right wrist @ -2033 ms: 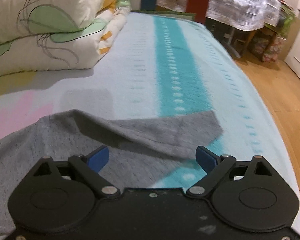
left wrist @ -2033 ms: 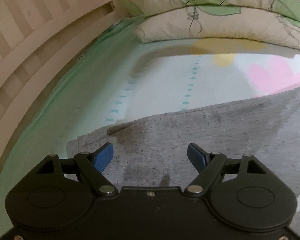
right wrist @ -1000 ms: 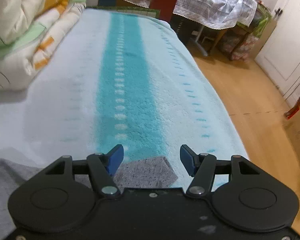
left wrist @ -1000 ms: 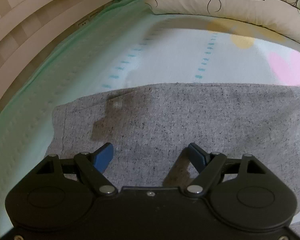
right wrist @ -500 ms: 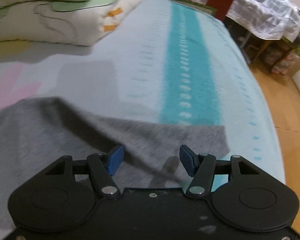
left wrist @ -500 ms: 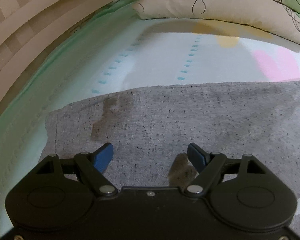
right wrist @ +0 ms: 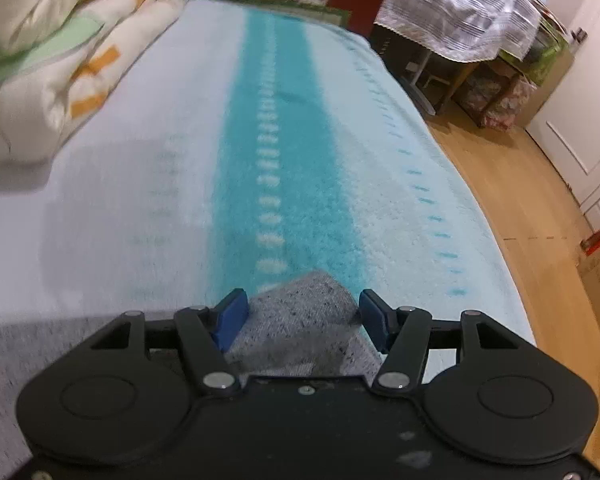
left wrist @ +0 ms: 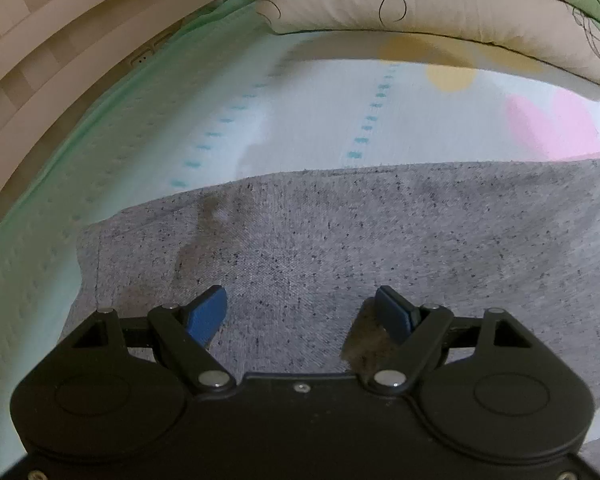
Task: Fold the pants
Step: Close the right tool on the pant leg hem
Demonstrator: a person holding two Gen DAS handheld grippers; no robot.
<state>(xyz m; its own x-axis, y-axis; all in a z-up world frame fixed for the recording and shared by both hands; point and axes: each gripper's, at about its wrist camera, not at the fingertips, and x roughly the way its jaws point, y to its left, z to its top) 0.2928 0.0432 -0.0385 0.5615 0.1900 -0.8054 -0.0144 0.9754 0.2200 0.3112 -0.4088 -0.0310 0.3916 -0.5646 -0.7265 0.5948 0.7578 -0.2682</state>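
Observation:
Grey speckled pants point(left wrist: 340, 248) lie spread flat on the bed, filling the lower half of the left wrist view; their left end with a stitched hem sits near the bed's left side. My left gripper point(left wrist: 300, 312) is open, low over the cloth, holding nothing. In the right wrist view the other end of the pants point(right wrist: 300, 304) bunches up as a raised fold between my blue fingers. My right gripper point(right wrist: 302, 318) is open around that fold, the pads apart from each other.
A folded floral quilt point(left wrist: 440, 4) lies along the back of the bed, also in the right wrist view point(right wrist: 48, 64). A wooden bed rail point(left wrist: 60, 52) runs on the left. The bed's right edge drops to a wooden floor point(right wrist: 532, 216), with a cloth-covered table point(right wrist: 460, 12) beyond.
My right gripper has swung right and forward, so the pant end now bunches between its fingers. My left gripper has stayed low over the cloth, shifting only slightly.

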